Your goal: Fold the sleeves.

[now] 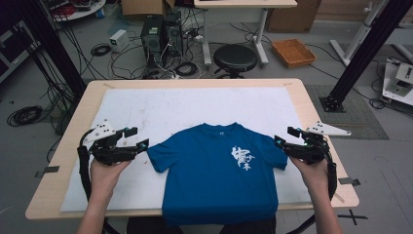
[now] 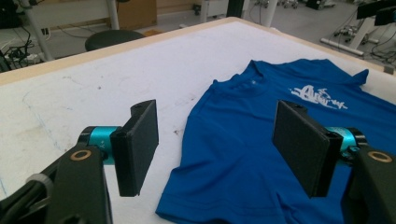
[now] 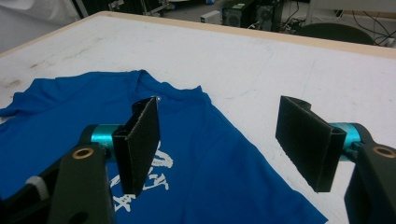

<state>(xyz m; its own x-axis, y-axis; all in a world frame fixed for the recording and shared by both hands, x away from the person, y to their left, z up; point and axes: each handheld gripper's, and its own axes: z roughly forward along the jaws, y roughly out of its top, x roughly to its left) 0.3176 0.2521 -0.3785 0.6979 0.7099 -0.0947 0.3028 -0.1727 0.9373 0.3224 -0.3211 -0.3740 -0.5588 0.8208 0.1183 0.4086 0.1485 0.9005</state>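
A blue T-shirt [image 1: 219, 170] with white print on the chest lies flat, face up, on the white mat [image 1: 195, 105], its collar pointing away from me and its hem hanging over the table's front edge. My left gripper [image 1: 138, 138] hovers just outside the shirt's left sleeve, jaws wide apart and empty. In the left gripper view the gripper [image 2: 219, 140] frames that sleeve of the shirt [image 2: 261, 93] from above. On the other side, my right gripper [image 1: 285, 137] is open beside the right sleeve. Nothing lies between its jaws [image 3: 224, 140], which stand over the shoulder of the shirt [image 3: 70, 107].
The wooden table [image 1: 311, 112] has bare mat behind the shirt. Beyond its far edge stand a black stool [image 1: 235, 57], computer towers [image 1: 160, 34], an orange basket [image 1: 293, 52] and loose cables on the floor. Black frame posts [image 1: 363, 53] rise at both sides.
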